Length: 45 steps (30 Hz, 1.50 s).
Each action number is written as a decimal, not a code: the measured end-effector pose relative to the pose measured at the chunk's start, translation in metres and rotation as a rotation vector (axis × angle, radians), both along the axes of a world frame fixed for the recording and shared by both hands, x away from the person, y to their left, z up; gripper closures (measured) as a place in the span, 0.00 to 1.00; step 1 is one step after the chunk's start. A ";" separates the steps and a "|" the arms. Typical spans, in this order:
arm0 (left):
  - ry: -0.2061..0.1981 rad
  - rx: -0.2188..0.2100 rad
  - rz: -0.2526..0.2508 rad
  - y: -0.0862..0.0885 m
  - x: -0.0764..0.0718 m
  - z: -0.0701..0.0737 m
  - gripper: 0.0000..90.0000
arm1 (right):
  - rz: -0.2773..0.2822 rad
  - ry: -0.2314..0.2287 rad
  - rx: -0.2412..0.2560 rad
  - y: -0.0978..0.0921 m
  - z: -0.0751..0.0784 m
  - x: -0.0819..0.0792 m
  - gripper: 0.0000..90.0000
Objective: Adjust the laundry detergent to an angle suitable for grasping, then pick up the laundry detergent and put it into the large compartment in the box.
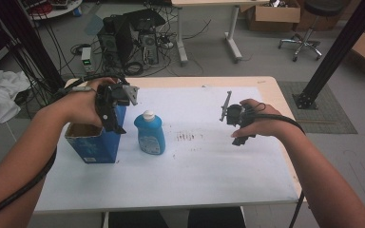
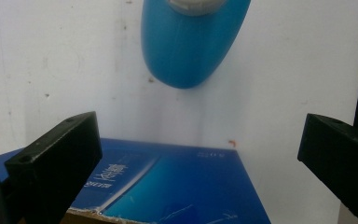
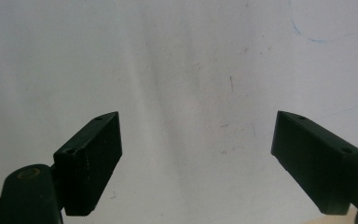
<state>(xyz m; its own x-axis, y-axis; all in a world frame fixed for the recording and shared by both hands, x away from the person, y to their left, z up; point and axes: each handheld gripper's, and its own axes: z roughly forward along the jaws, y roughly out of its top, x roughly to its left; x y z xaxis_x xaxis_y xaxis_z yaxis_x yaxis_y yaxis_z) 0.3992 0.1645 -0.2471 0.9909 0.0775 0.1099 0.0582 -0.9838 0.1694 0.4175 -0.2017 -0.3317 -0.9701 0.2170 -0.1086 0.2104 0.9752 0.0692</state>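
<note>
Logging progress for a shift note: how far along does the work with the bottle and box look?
Nothing looks done yet: the blue bottle stands capped beside the open blue box. In hand: the left tool hovers open over the box. The right tool is open above bare table. Any grasping or packing remains.

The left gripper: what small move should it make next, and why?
Probably lower the left gripper over the blue box. Its jaws are wide open right above the box's open top edge, while the blue bottle stands apart beside it.
</note>
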 end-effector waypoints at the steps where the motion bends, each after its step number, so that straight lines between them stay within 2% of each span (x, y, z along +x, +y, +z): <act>1: -0.001 0.000 0.002 0.000 0.000 0.001 0.00 | 0.000 0.000 0.000 0.000 0.000 0.000 0.18; 7: -0.011 -0.006 0.008 0.002 0.002 0.003 0.00 | 0.001 -0.007 0.006 -0.002 0.001 -0.001 0.18; 11: -0.020 -0.025 0.009 0.002 0.002 0.006 0.00 | 0.008 -0.010 0.016 -0.001 0.002 -0.001 0.18; 14: -0.024 -0.012 0.002 0.000 0.002 0.009 0.00 | 0.007 -0.015 0.021 -0.001 0.004 -0.001 0.18; 23: -0.037 -0.018 -0.012 0.000 0.000 0.010 0.00 | -0.004 -0.026 0.013 0.000 0.006 -0.004 0.18; 30: -0.037 -0.017 -0.028 -0.001 0.005 0.013 0.00 | -0.021 -0.026 0.013 -0.003 0.010 -0.006 0.18; 40: -0.041 -0.022 -0.089 -0.004 0.006 0.015 0.00 | -0.031 -0.029 0.003 -0.002 0.006 -0.005 0.18; 45: -0.048 -0.054 -0.131 -0.005 0.006 0.023 0.00 | -0.032 -0.036 0.003 -0.001 0.006 -0.005 0.18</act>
